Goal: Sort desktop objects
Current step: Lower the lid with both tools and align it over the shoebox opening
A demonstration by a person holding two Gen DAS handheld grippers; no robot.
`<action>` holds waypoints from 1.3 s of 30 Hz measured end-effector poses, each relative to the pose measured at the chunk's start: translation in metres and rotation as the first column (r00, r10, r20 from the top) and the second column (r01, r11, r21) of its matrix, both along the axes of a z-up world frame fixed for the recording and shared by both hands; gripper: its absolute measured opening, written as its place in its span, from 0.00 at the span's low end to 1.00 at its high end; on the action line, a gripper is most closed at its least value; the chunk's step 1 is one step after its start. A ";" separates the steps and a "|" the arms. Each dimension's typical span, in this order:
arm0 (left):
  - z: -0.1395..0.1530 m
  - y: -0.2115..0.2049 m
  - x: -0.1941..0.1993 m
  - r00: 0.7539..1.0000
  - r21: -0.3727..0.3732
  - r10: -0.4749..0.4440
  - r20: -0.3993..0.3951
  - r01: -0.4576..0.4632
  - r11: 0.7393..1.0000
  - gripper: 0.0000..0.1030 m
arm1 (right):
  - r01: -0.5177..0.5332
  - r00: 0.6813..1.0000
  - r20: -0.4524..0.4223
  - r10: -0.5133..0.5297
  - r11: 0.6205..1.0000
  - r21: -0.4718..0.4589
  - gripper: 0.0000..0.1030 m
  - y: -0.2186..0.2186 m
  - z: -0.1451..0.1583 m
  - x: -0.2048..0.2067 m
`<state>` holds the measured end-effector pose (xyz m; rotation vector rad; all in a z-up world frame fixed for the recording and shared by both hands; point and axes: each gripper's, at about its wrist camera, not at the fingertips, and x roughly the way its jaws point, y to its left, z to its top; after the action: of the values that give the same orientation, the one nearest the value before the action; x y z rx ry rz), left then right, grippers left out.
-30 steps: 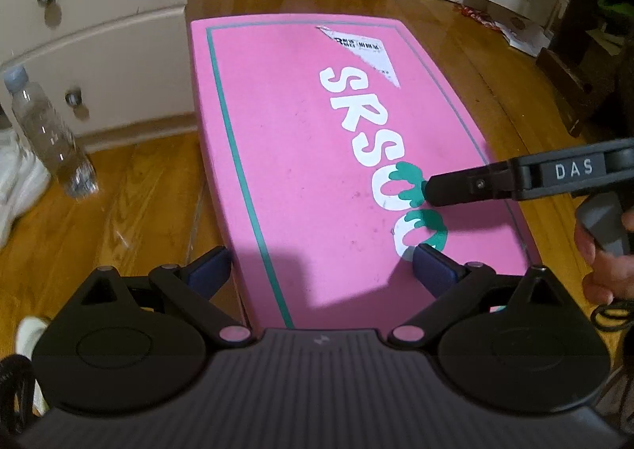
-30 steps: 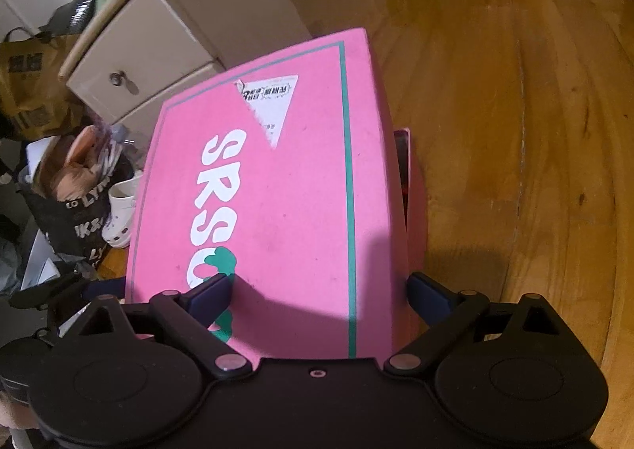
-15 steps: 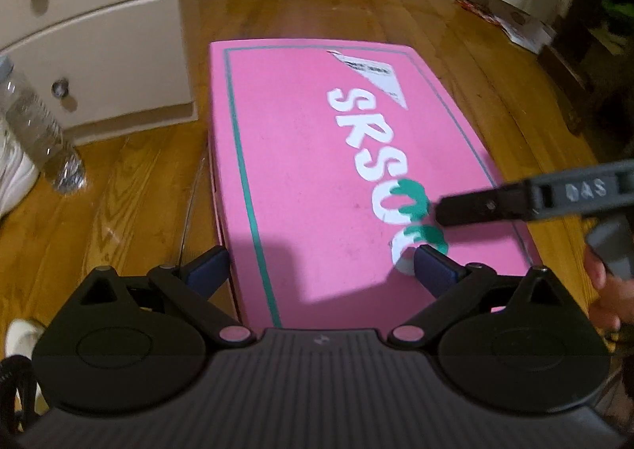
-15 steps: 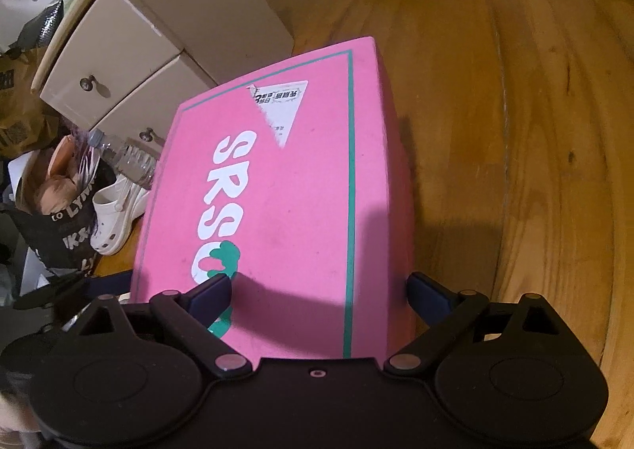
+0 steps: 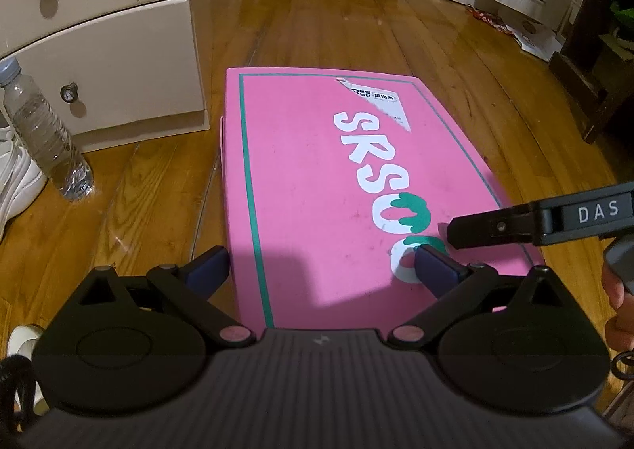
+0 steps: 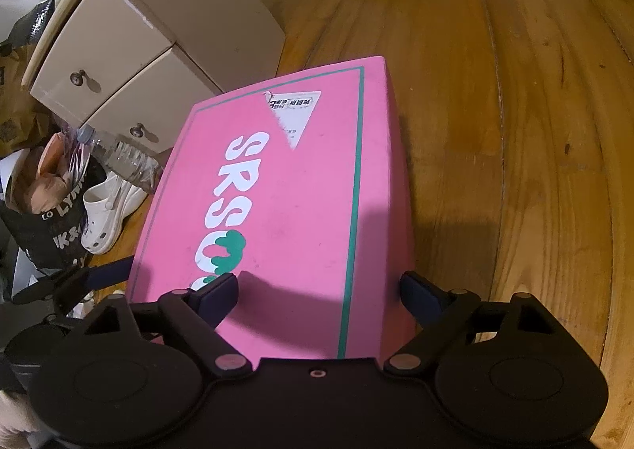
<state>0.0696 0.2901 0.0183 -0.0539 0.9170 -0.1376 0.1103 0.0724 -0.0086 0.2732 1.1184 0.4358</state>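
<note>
Right wrist view looks down on a pink box lying flat on the wooden floor, beside a cream drawer unit. The right gripper straddles the near right corner of its lid, one finger over the printed top and the other outside the right edge; its fingers are closing, with that corner between them but the pads not yet pressing on it. In the left wrist view the left gripper has its fingers spread wide across the near left part of the box, the left finger beyond the box edge over the floor and the other over the lid, gripping nothing. The risk, as I judge it, is that the right fingers close on the lid alone: the lid could lift or buckle off the base, or the smooth card could slip out. A one-sided pinch would also skew the box and slide it toward the water bottle standing by the drawers, or toward the white shoe near it. The two grippers sit close together, so a hurried move could knock one against the other.
</note>
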 end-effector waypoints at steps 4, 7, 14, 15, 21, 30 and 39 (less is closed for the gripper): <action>0.000 0.000 -0.002 1.000 -0.008 0.007 0.006 -0.007 1.000 0.99 | 0.004 1.000 -0.008 -0.004 0.999 0.036 0.90 -0.005 0.001 0.002; -0.001 0.000 -0.003 1.000 -0.014 0.013 0.010 -0.012 1.000 0.99 | -0.005 1.000 -0.020 0.006 0.998 0.057 0.90 -0.008 0.002 0.005; 0.000 0.002 -0.003 0.999 -0.032 0.037 0.006 -0.037 0.999 0.98 | -0.010 1.000 -0.016 0.011 0.997 0.080 0.90 -0.012 0.002 0.003; 0.001 0.003 -0.004 0.999 -0.034 0.045 0.006 -0.045 0.998 0.98 | -0.013 1.000 -0.016 0.014 0.996 0.092 0.90 -0.012 0.003 0.003; 0.006 0.002 -0.006 0.999 -0.042 0.034 0.025 -0.033 0.999 0.97 | -0.017 1.000 0.011 0.016 0.996 0.088 0.89 -0.009 0.012 0.002; 0.005 -0.013 -0.014 1.000 0.013 -0.014 0.010 0.014 1.000 0.97 | -0.027 0.999 0.024 0.026 0.997 0.068 0.89 -0.020 0.010 -0.009; 0.001 -0.004 -0.021 0.999 -0.006 0.019 -0.050 -0.019 1.000 0.98 | -0.111 0.994 0.006 0.111 0.994 -0.006 0.85 -0.016 0.006 -0.018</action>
<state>0.0484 0.2859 0.0191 -0.0725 0.9654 -0.1223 0.0928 0.0563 -0.0030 0.2051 1.1316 0.5319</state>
